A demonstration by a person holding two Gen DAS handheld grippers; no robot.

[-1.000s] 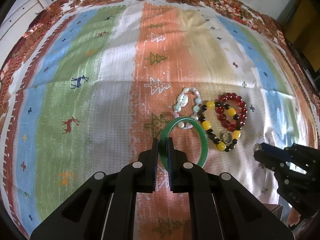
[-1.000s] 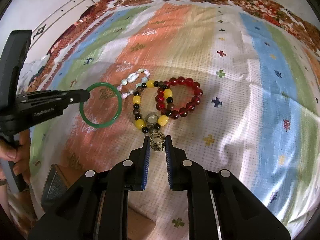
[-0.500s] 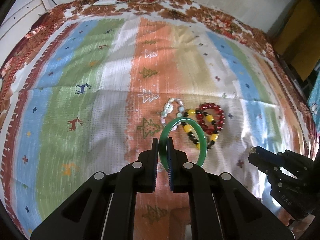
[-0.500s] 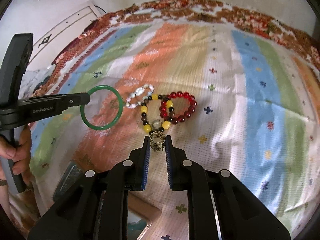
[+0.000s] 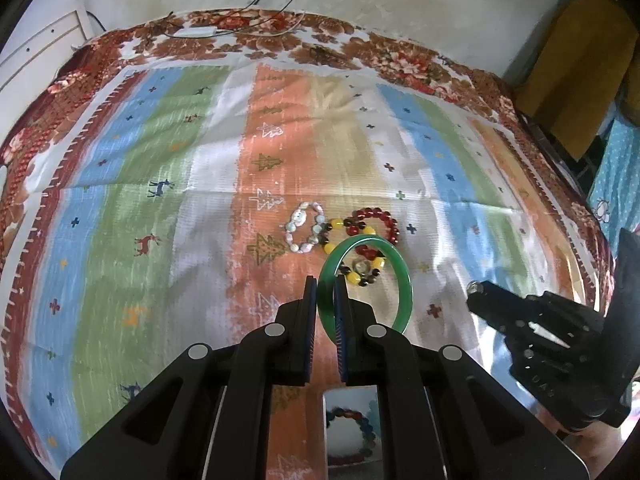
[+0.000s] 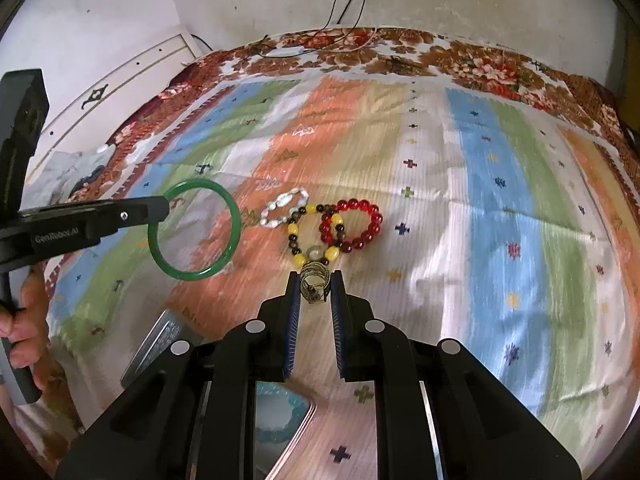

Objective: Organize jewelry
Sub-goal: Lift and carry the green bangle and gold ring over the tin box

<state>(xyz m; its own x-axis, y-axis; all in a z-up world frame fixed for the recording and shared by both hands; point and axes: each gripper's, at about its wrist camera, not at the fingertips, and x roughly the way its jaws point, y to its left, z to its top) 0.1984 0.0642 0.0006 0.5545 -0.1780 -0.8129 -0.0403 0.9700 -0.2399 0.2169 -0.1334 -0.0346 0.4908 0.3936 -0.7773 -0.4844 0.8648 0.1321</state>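
Above the striped cloth [image 5: 120,240], a green bangle [image 5: 404,280] is held clear of the surface, its rim clamped between the pads of the left claw [image 5: 326,284]. A coiled metal ring [image 6: 314,280] is gripped in the right claw [image 6: 315,286]. On the cloth beyond lie a pale bead bracelet [image 6: 284,206], a yellow-and-black bead bracelet [image 6: 296,236] and a red bead bracelet [image 6: 366,226], the latter two overlapping. A hand [image 6: 24,320] is seen on the left handle.
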